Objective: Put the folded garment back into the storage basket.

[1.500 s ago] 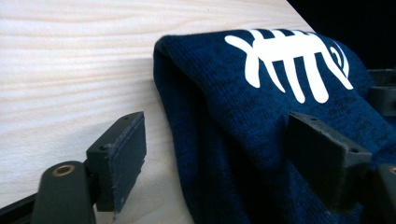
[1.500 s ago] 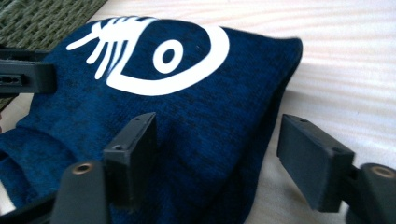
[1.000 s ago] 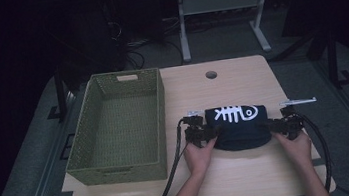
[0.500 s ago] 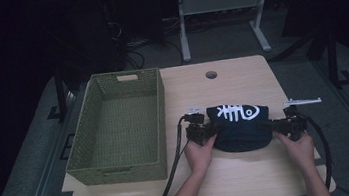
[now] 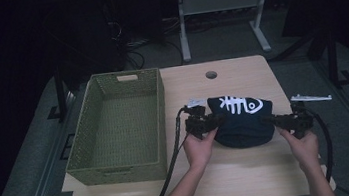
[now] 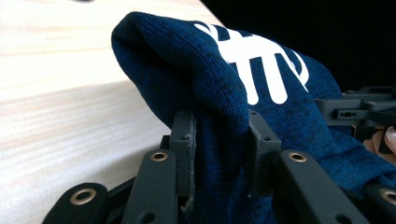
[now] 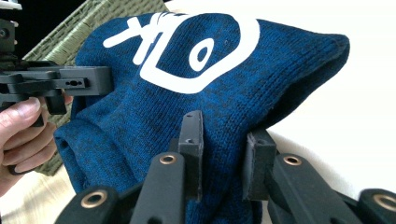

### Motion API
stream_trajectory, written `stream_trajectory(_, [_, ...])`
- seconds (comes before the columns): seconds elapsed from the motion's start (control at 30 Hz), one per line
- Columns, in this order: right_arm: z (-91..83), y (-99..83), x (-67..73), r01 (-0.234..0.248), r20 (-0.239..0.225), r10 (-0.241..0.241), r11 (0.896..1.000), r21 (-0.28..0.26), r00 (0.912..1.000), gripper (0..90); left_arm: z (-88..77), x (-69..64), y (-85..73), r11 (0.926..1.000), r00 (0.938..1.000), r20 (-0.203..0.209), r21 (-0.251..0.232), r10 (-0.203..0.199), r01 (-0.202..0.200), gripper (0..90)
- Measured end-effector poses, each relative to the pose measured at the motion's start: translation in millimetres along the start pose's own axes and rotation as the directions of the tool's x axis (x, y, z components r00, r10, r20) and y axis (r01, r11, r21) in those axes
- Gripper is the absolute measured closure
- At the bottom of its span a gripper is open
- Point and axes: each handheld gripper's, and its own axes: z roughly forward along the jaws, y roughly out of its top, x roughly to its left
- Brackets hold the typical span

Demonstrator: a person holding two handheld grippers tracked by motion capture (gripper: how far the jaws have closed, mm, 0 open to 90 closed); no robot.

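Navy knitted cloth (image 5: pixel 242 120) with white fish-skeleton print, bunched at mid-worktop (image 5: pixel 253 179), just right of green woven basket (image 5: pixel 116 130). Pinched at both ends. Left gripper (image 5: pixel 215 121) clamped on left edge of cloth, jaws just closed on it; seen in left gripper view as fold of blue knit (image 6: pixel 219 140) squeezed between two black pads (image 6: pixel 184 154), print showing above, pale wood (image 6: pixel 60 93) to one side. Right gripper (image 5: pixel 271 119) likewise pressed onto right edge, jaws just closed too; in right gripper view, fabric (image 7: pixel 219 107) gripped between pads (image 7: pixel 192 140), white print at top, left gripper (image 7: pixel 100 80) biting into far edge beyond, fingers (image 7: pixel 23 126) wrapped round its handle, corner of basket (image 7: pixel 93 23) behind.

Cloth raised in middle, sagging between two holds; whether lower edge touches worktop, cannot tell. Left hand (image 5: pixel 200 148) and right hand (image 5: pixel 303 145) entering from bottom edge, forearms angled toward centre. Black cable (image 5: pixel 170 164) trailing from left gripper down across wood and alongside basket; another (image 5: pixel 325 145) curving round right hand. Grey plate (image 5: pixel 311 97) jutting out rightward above right gripper, near worktop edge. Round hole (image 5: pixel 211 75) in far part of worktop, well apart from cloth. Basket open-topped, lined up parallel with left worktop edge.
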Motion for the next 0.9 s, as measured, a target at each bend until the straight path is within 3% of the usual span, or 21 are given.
stream_trajectory(0.2, [-7.3, 14.0, 10.4, 0.010, -0.014, -0.010, 1.000, -0.020, 0.9998, 73.3, -12.0, -2.1, 10.9, 0.9998, 0.9996, 0.027, -0.019, 0.007, -0.007, 68.6])
stream_trajectory(0.5, [-19.0, 30.7, 27.0, 0.005, -0.075, -0.012, 0.996, -0.085, 0.9971, 73.4, -35.3, -2.7, 30.5, 0.9978, 0.9959, 0.091, -0.066, -0.005, 0.011, 68.6])
stream_trajectory(0.6, [-23.1, 40.2, 36.9, 0.023, -0.104, -0.035, 0.993, -0.113, 0.9940, 73.4, -43.5, 0.6, 37.2, 0.9970, 0.9933, 0.115, -0.075, -0.010, 0.019, 68.6])
stream_trajectory(0.9, [-21.8, 54.9, 54.2, 0.054, -0.118, -0.068, 0.991, -0.118, 0.9906, 73.4, -64.1, 7.0, 50.4, 0.9939, 0.9905, 0.135, -0.103, -0.025, 0.039, 68.6])
